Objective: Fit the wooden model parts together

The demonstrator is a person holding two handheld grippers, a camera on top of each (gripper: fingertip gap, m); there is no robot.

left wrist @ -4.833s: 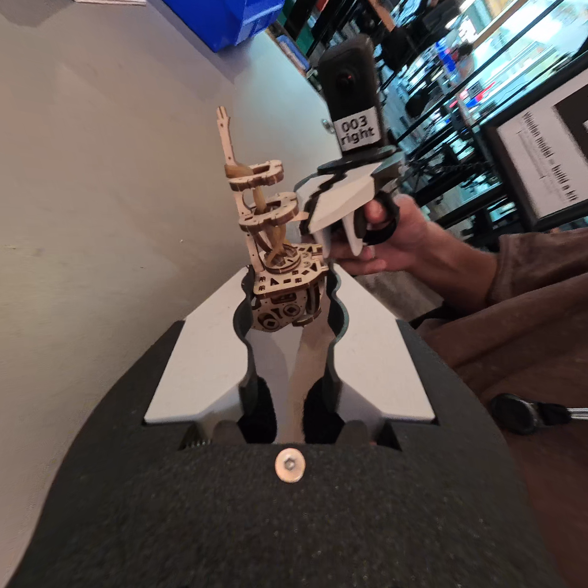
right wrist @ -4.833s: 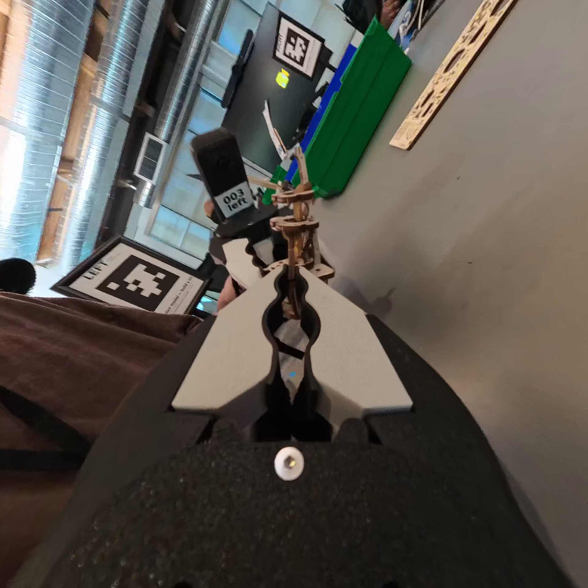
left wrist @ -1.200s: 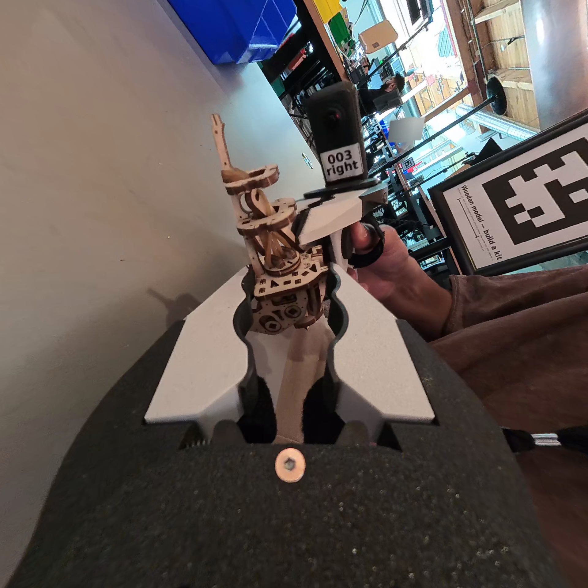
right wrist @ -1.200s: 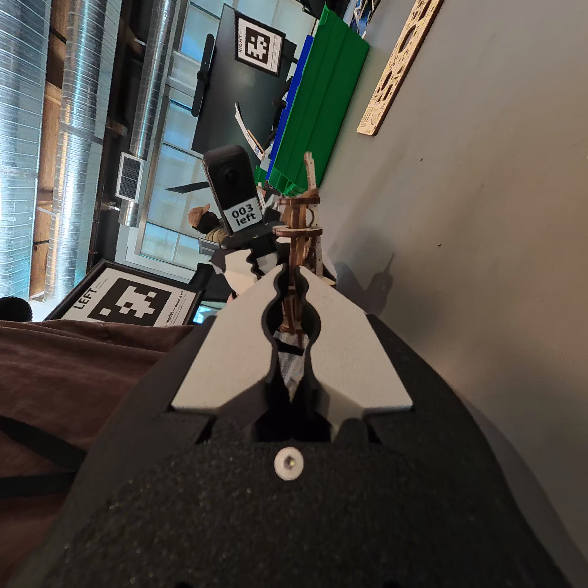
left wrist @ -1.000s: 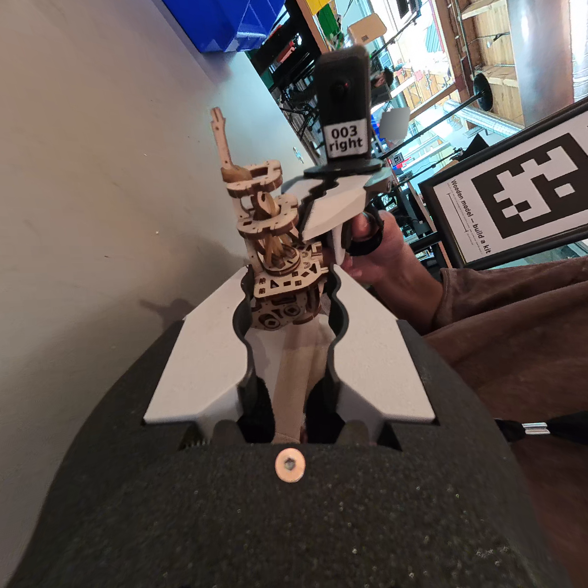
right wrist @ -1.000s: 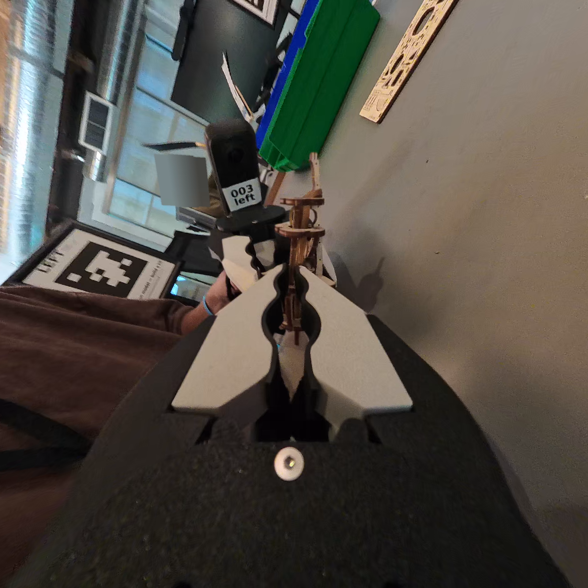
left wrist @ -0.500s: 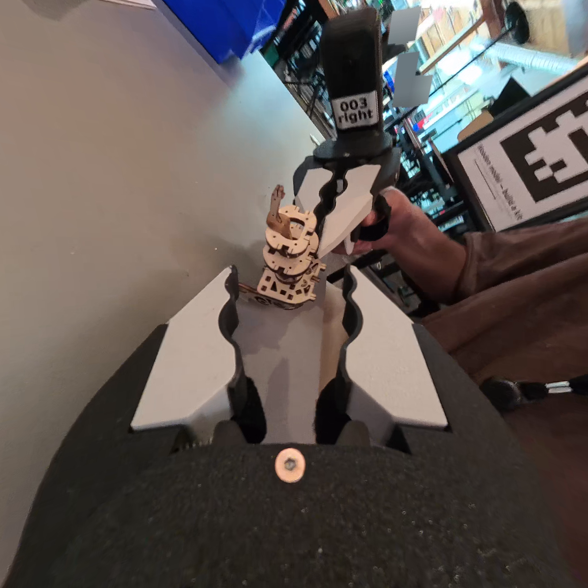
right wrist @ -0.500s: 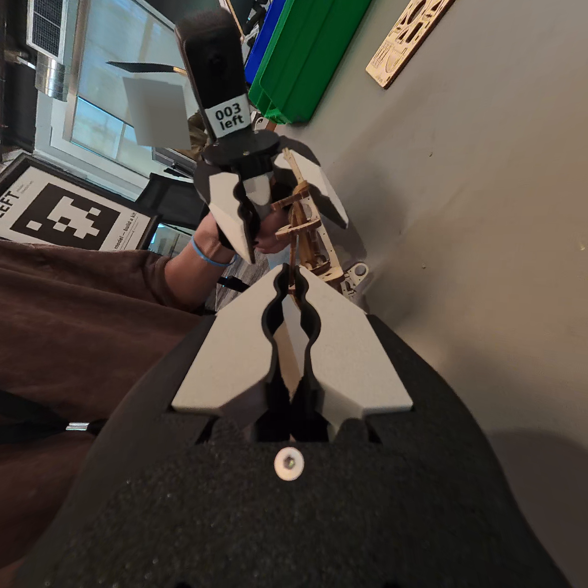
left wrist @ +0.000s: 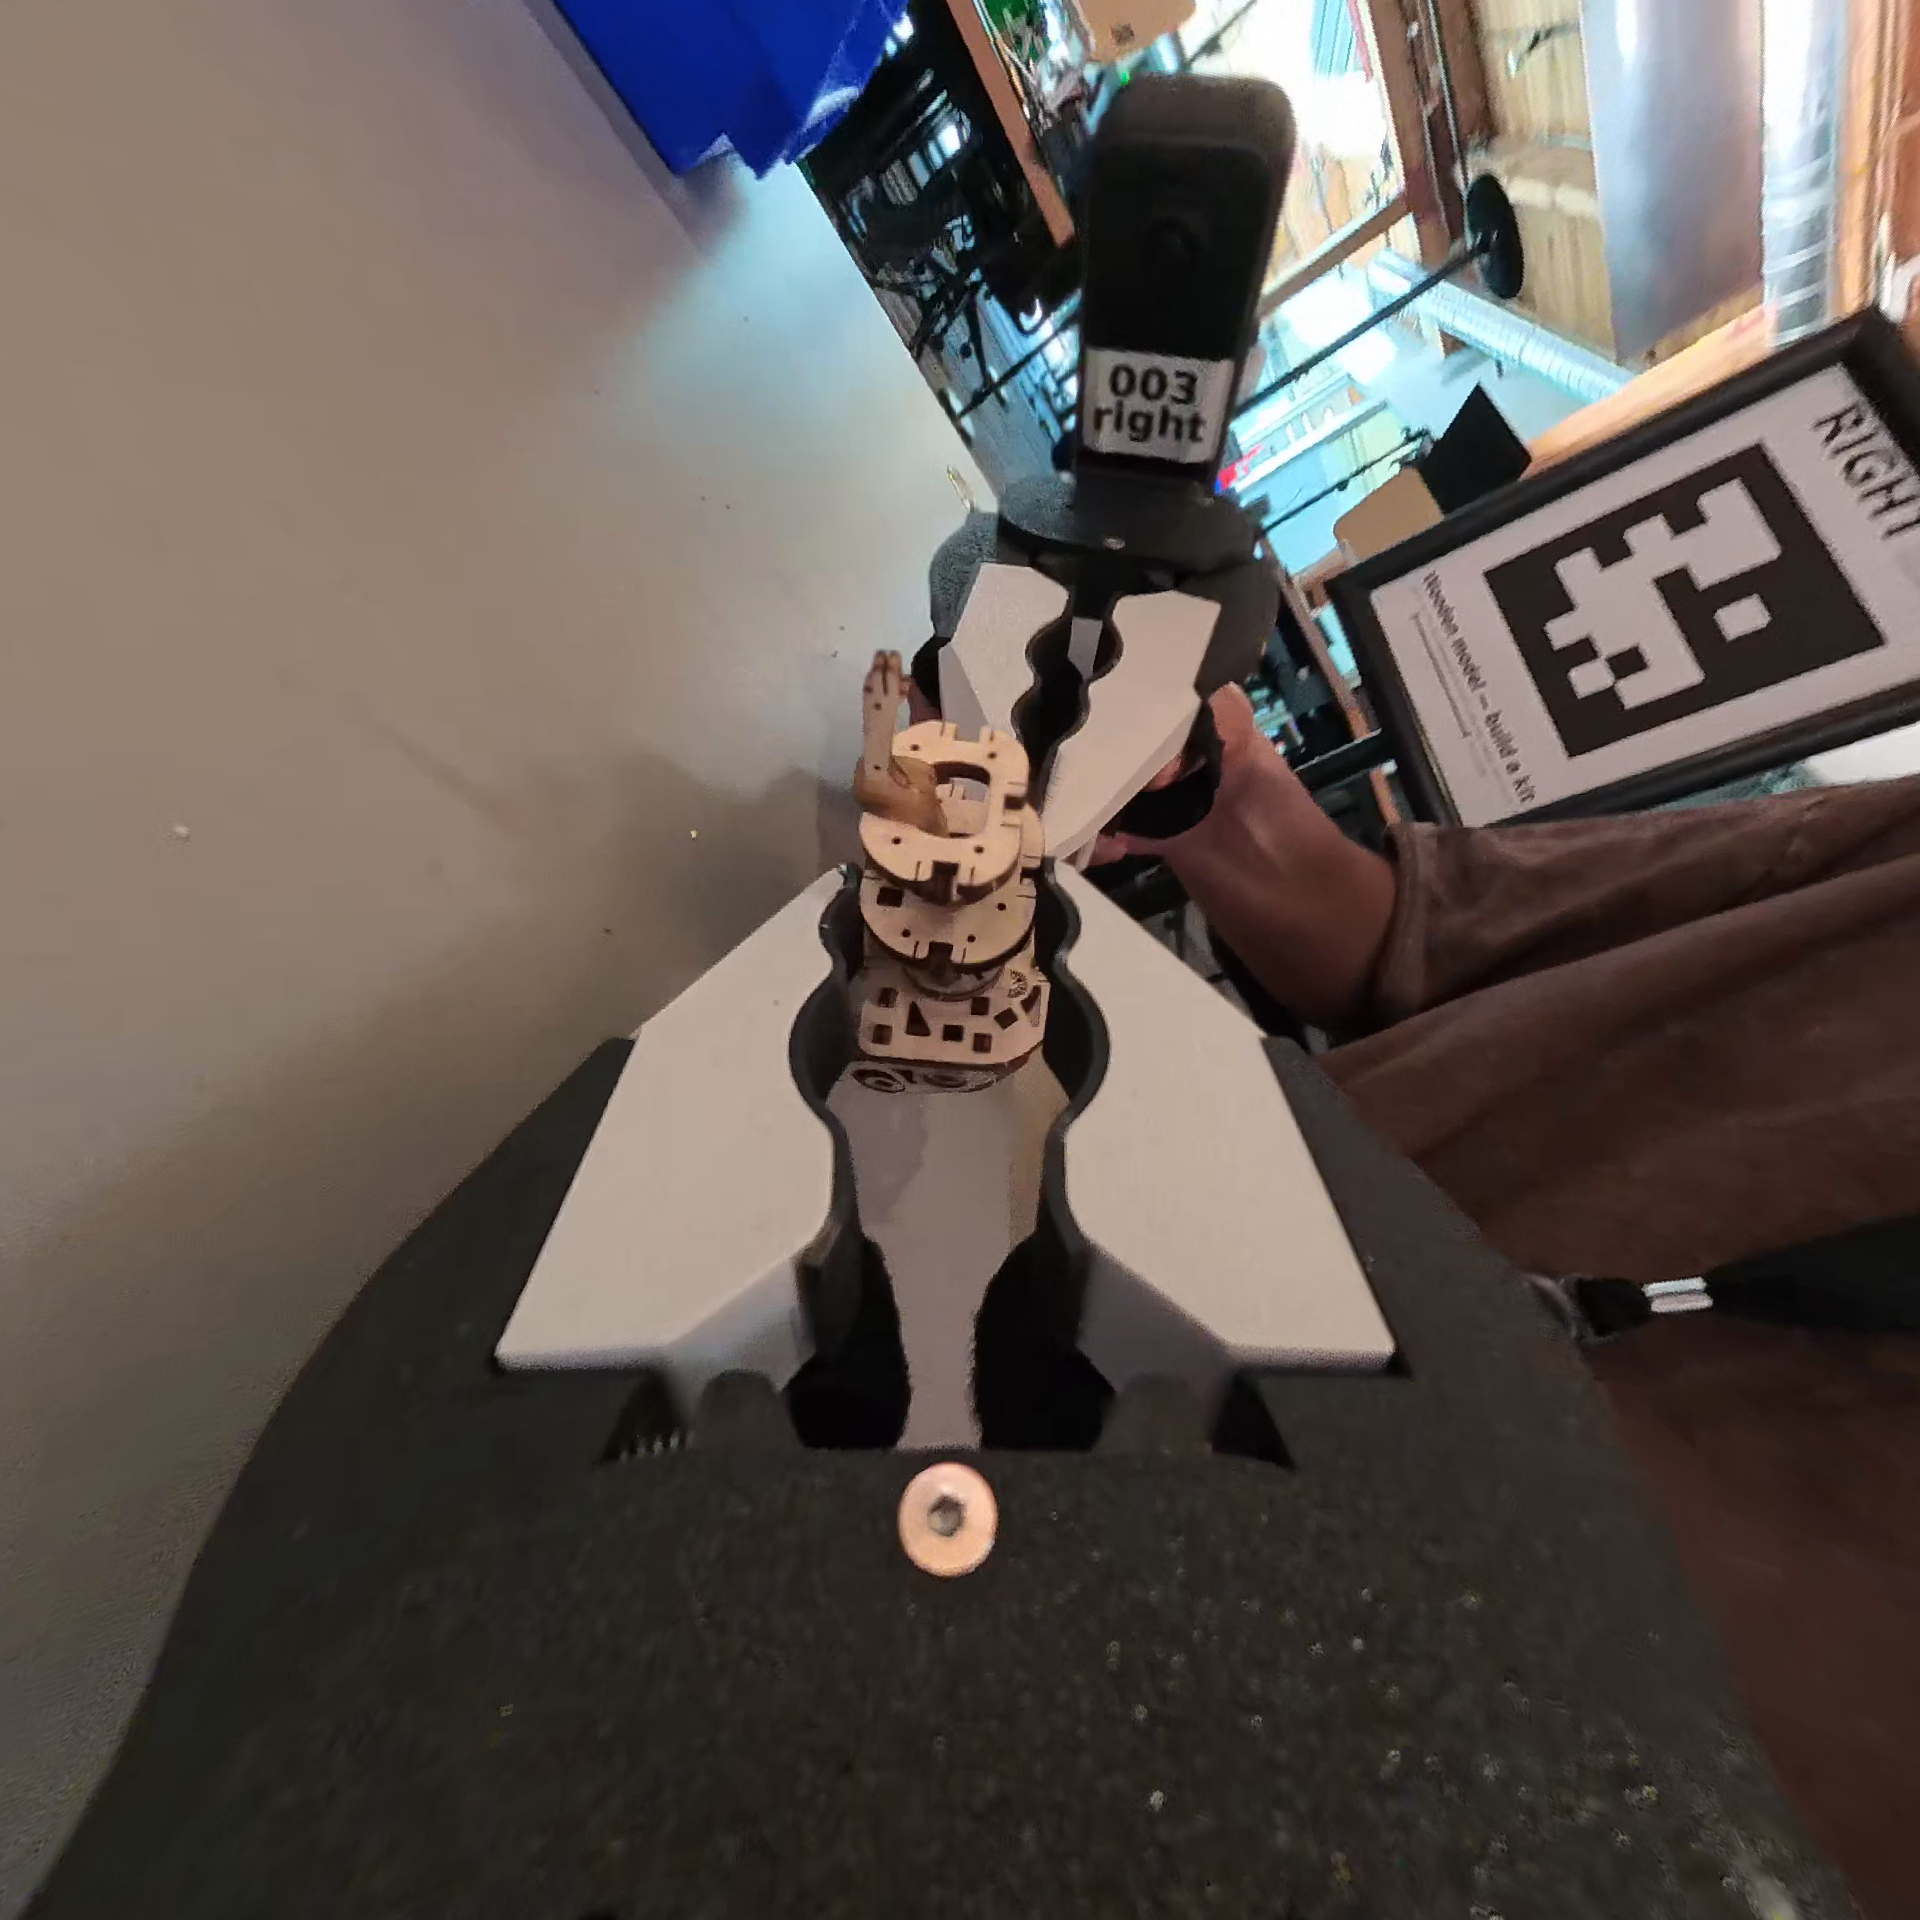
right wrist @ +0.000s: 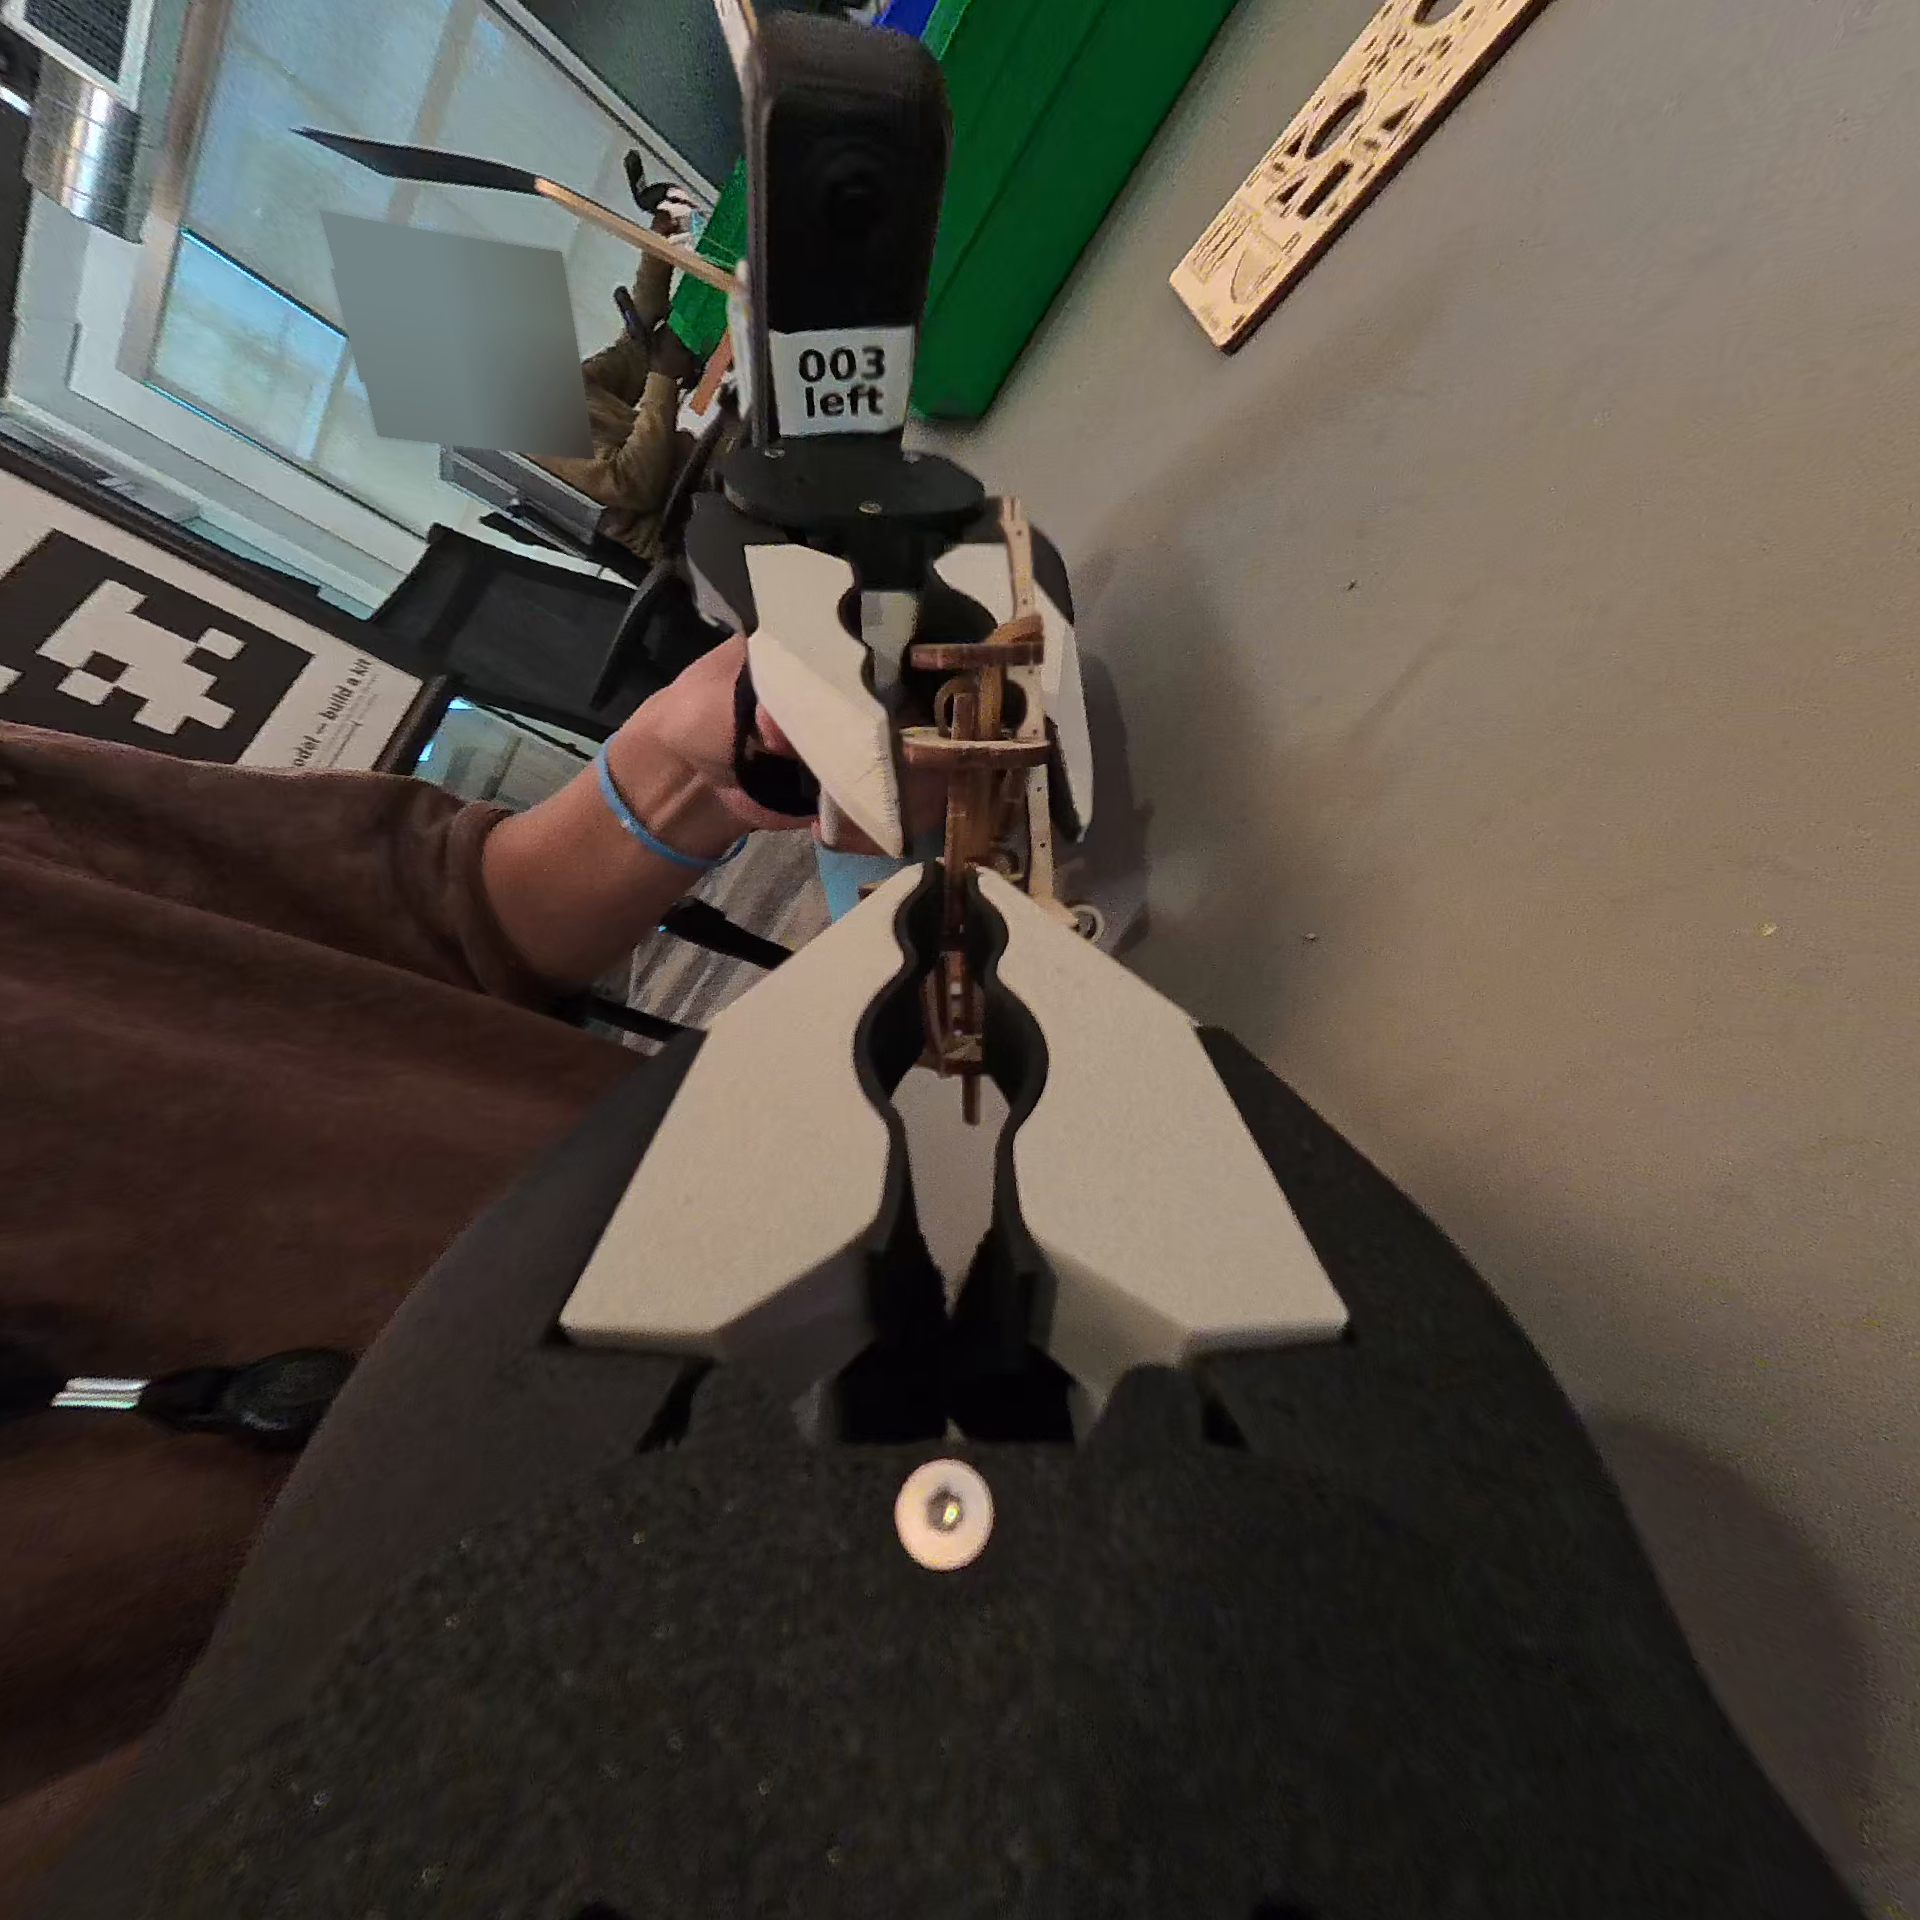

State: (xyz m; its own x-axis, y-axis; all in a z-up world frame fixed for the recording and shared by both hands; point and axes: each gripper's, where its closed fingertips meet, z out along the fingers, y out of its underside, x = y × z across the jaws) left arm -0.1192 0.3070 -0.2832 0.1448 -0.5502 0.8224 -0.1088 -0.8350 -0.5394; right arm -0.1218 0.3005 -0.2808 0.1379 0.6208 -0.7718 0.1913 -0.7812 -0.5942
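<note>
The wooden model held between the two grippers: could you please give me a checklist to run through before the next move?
1. Right gripper shut on the thin upright part of the wooden model: ok.
2. Left gripper closed around the model's base: ok.
3. Model's base supported by the table: cannot tell.
4. Model's joints fully seated: cannot tell.
5. Wooden parts sheet lying well apart from both grippers: ok.

A: Surface? Plain grey tabletop [right wrist: 1558, 727], lit evenly.
B: Blue bin [left wrist: 727, 83] and green bin [right wrist: 1018, 208] at its far edge. Framed marker board [left wrist: 1662, 623] propped nearby; big windows [right wrist: 229, 260], metal ducting [left wrist: 1507, 322] behind.
</note>
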